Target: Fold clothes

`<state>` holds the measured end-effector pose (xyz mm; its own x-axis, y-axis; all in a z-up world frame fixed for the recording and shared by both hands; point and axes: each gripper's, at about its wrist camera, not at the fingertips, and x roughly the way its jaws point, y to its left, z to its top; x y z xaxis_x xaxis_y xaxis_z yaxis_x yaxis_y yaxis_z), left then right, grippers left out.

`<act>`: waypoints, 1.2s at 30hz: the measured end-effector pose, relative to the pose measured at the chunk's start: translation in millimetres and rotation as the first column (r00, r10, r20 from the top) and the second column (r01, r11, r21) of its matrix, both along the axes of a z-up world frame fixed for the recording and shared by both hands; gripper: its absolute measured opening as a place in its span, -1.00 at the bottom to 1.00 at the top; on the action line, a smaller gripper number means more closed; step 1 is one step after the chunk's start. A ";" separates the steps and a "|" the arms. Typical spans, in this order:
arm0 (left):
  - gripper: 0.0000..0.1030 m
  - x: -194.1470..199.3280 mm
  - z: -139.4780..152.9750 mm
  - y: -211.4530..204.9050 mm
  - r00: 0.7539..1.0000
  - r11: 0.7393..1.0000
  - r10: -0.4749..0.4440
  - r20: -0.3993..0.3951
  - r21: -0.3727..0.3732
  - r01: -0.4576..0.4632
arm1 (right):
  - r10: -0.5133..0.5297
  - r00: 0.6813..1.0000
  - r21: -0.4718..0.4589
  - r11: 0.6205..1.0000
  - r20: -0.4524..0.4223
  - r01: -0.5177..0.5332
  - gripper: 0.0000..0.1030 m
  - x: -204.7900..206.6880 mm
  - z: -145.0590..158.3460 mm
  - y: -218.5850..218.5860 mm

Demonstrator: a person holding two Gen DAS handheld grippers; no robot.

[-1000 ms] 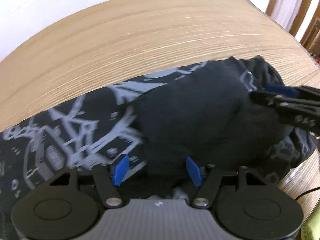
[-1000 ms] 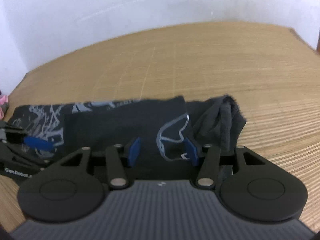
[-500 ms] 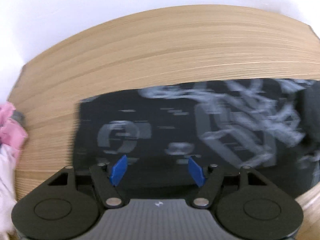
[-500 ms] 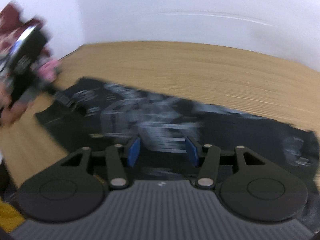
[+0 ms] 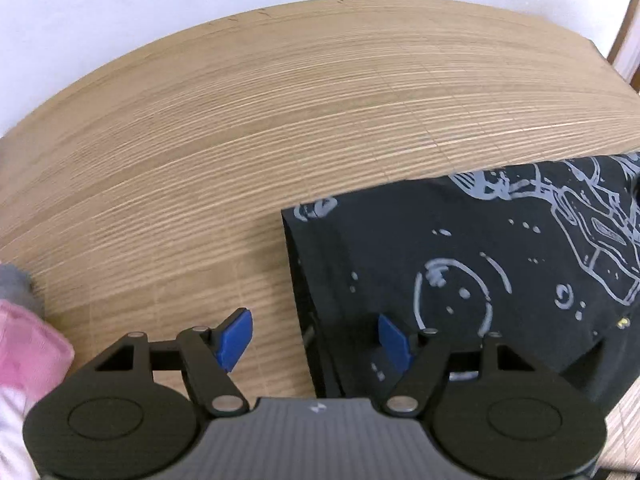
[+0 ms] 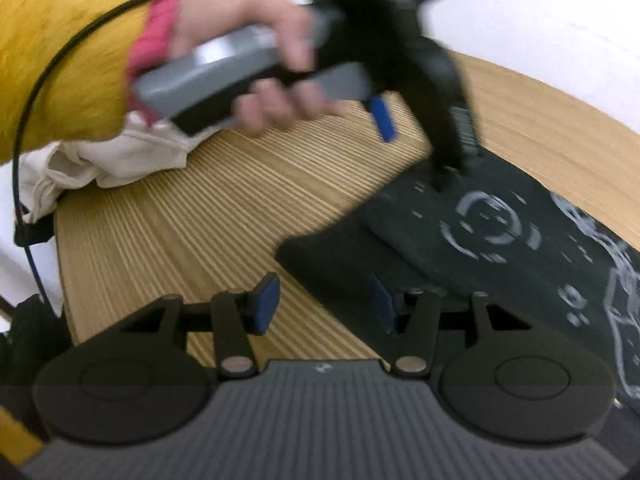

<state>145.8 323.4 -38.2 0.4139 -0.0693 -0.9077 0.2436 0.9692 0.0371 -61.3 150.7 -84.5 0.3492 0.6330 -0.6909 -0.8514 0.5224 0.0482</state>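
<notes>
Left wrist view, black shirt (image 5: 460, 280) edge between open left tongs (image 5: 316, 338)

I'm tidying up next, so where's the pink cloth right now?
The pink cloth sits at the far left edge of the left wrist view, on the wooden table, well left of the black printed shirt and beside the left gripper.

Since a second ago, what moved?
Both tongs swept along the black printed garment from its bunched end to its folded end. Left tongs straddle its edge, jaws opening; right tongs are open near the corner. Neither grips cloth. Garment remains flat on the wooden table.
</notes>
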 end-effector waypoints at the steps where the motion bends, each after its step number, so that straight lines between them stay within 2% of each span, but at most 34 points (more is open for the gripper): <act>1: 0.42 4.1 -2.4 0.9 1.000 1.000 -0.012 -0.004 -0.004 0.012 | -0.007 1.000 -0.007 1.000 0.008 0.007 0.03 -1.9 -1.9 7.5; 6: 0.53 18.6 -11.3 3.6 0.997 0.997 -0.071 -0.028 -0.033 0.070 | -0.070 0.997 -0.031 0.997 0.020 0.071 0.03 -2.0 -15.8 32.0; 11: 0.52 17.6 -9.8 7.2 0.997 0.995 -0.071 -0.030 -0.079 0.068 | -0.099 0.994 -0.026 0.995 0.045 0.100 0.03 -5.7 -23.8 39.1; 16: 0.54 14.0 3.1 24.3 0.999 0.977 -0.038 0.010 -0.210 0.040 | -0.110 0.993 -0.023 0.994 0.034 0.111 0.02 -4.9 -25.4 39.6; 17: 0.54 16.2 2.2 24.2 0.999 0.976 -0.041 0.005 -0.214 0.042 | -0.112 0.993 -0.022 0.993 0.035 0.112 0.02 -5.3 -25.6 39.6; 19: 0.53 22.2 -6.9 17.6 0.998 0.985 -0.049 -0.029 -0.166 0.043 | -0.113 0.993 -0.022 0.993 0.038 0.114 0.03 -6.7 -26.4 40.6; 22: 0.58 20.5 -12.0 2.3 0.996 0.991 -0.091 -0.007 -0.100 0.090 | -0.115 0.993 -0.022 0.993 0.037 0.116 0.03 -6.9 -26.6 41.0; 24: 0.45 15.7 -11.3 -4.3 0.994 0.990 -0.107 0.017 -0.093 0.108 | -0.116 0.993 -0.021 0.993 0.034 0.117 0.02 -6.4 -26.9 41.0; 25: 0.19 13.7 -9.7 -6.8 0.992 0.988 -0.121 0.027 -0.093 0.123 | -0.117 0.993 -0.018 0.993 0.032 0.118 0.02 -6.1 -27.1 40.7; 26: -0.23 11.8 -7.8 -9.2 0.990 0.986 -0.136 0.036 -0.093 0.139 | -0.120 0.992 -0.015 0.993 0.030 0.120 -0.03 -5.7 -27.1 40.3; 28: -0.75 11.8 -4.7 -9.0 0.992 0.983 -0.128 0.018 -0.131 0.129 | -0.132 0.991 -0.013 0.991 0.034 0.132 -0.46 -4.7 -26.3 39.3; 29: -0.80 12.0 -3.2 -8.7 0.992 0.981 -0.123 0.007 -0.151 0.122 | -0.140 0.990 -0.014 0.990 0.033 0.141 -0.56 -3.3 -25.6 38.9; 30: -0.81 10.9 -1.0 -7.4 0.993 0.980 -0.119 0.011 -0.157 0.119 | -0.152 0.988 -0.017 0.988 0.033 0.152 -0.75 -1.8 -25.0 38.5; 33: -0.83 6.8 8.8 -2.6 0.993 0.977 -0.109 0.034 -0.181 0.113 | -0.187 0.982 0.016 0.982 -0.024 0.187 -0.78 5.8 -19.6 32.7; 36: -0.83 6.8 24.7 1.7 0.994 0.971 -0.099 0.042 -0.213 0.106 | -0.212 0.974 0.119 0.968 -0.080 0.221 -0.78 10.6 -2.9 18.2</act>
